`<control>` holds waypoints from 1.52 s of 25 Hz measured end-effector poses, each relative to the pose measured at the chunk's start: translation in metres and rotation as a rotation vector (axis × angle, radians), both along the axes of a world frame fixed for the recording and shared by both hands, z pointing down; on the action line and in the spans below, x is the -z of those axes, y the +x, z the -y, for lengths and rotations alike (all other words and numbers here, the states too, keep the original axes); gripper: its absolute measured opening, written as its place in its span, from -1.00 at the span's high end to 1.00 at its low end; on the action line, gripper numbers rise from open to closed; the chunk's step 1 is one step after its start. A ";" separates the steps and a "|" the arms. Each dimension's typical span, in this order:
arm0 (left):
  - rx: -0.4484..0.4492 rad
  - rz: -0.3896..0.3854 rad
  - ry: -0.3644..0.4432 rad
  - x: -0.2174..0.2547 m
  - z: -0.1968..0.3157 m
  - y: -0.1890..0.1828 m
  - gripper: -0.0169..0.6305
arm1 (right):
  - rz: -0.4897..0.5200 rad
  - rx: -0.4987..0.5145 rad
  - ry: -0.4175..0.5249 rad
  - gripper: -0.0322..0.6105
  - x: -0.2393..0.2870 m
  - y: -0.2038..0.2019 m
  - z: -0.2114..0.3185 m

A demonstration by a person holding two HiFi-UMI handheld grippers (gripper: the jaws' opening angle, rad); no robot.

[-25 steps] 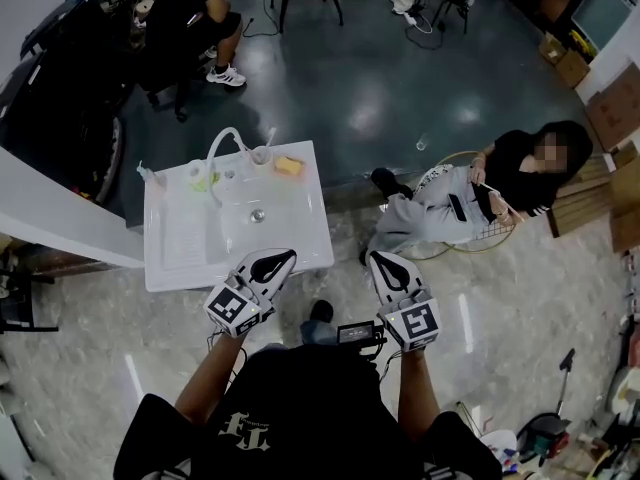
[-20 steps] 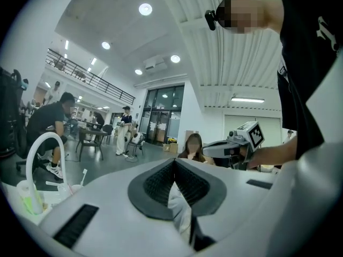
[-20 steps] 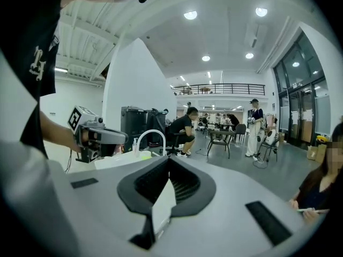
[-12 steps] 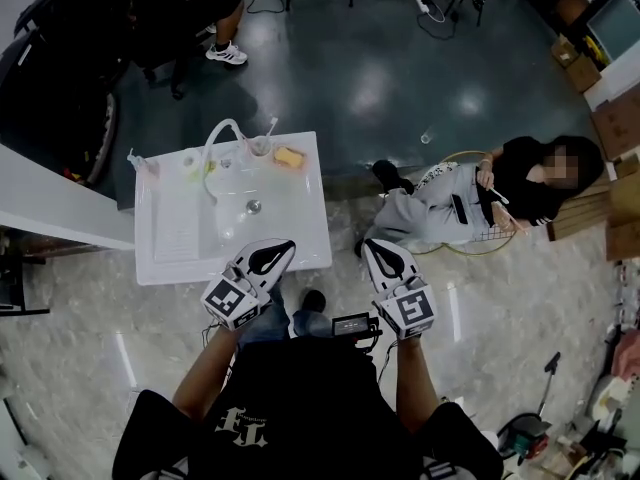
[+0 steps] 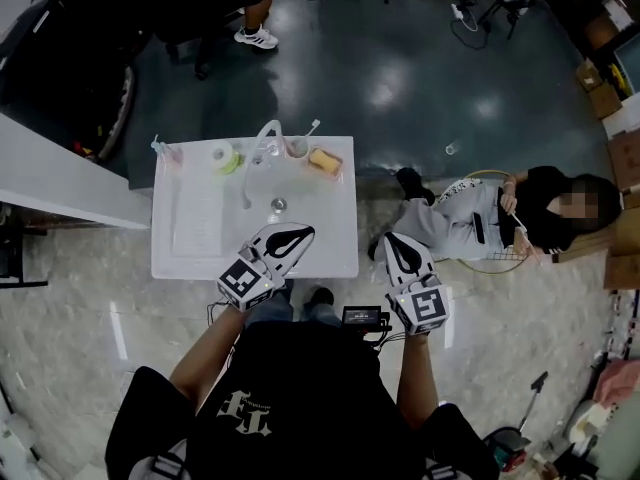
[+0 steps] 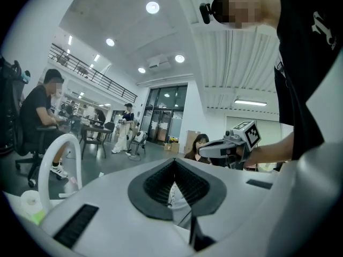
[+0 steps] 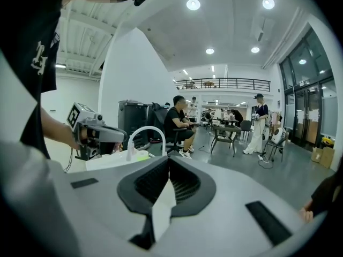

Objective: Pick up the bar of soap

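Where the white sink bench [image 5: 180, 263] reaches its 6 o'clock edge, the left claw [image 5: 292, 236] hovers with both jaws pressed fully together and nothing between them. The right claw [image 5: 398, 246] is held off the bench at 4 o'clock, likewise closed tight and empty. The bar of soap [image 5: 324, 160] lies on the bench at 1 o'clock from the drain [image 5: 278, 205], just beside the cup [image 5: 298, 147] near the faucet [image 5: 258, 146], well apart from both claws.

At centre the left claw [image 5: 297, 234] hides part of the bench [image 5: 176, 262]. The person [image 5: 250, 3] at top is cut off. The soap [image 5: 325, 160] shows no detail.
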State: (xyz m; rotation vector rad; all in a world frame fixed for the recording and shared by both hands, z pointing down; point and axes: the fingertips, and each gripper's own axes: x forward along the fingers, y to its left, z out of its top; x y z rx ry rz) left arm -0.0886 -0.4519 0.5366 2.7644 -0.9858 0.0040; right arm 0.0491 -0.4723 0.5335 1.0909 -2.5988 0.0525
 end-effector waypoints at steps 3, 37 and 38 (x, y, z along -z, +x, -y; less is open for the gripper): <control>0.026 0.004 -0.011 -0.005 0.008 -0.019 0.92 | -0.013 0.028 -0.010 0.87 -0.011 -0.018 0.014; 0.253 0.048 -0.049 -0.031 0.030 -0.108 0.92 | -0.596 0.310 -0.342 0.43 -0.291 -0.142 0.218; 0.257 0.049 -0.052 -0.032 0.030 -0.110 0.92 | -0.612 0.308 -0.354 0.42 -0.299 -0.144 0.224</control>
